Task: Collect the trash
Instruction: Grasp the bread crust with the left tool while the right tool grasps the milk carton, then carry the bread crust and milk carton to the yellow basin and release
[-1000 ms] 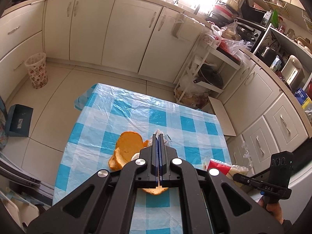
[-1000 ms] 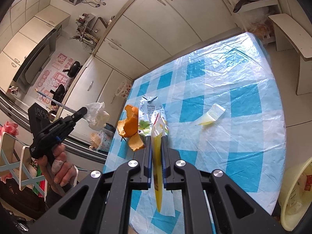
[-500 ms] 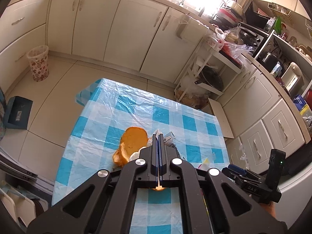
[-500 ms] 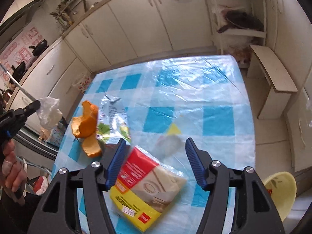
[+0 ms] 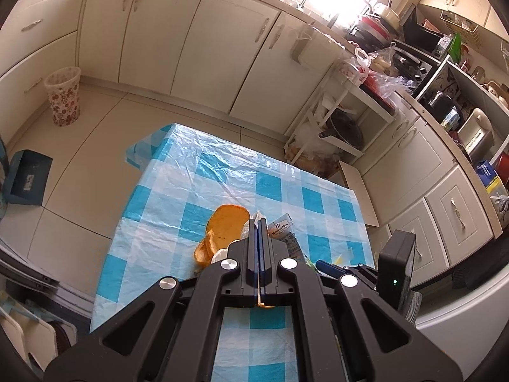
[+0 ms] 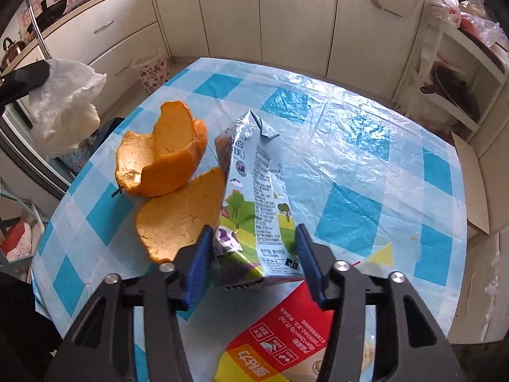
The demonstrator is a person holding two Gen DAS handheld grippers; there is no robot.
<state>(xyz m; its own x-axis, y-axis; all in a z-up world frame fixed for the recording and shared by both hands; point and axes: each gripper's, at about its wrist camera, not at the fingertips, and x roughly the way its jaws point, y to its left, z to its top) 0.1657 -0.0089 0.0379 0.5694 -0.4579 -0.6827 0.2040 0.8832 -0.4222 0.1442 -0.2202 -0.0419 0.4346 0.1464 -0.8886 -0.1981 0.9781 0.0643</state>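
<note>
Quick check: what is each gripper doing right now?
Left gripper: shut on crumpled white plastic.
Right gripper: open, straddling the milk carton.

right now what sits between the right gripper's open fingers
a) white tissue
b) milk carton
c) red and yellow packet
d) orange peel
b: in the right wrist view the right gripper is open with the flattened milk carton lying between its blue fingers; the orange peel lies to the left.
</note>
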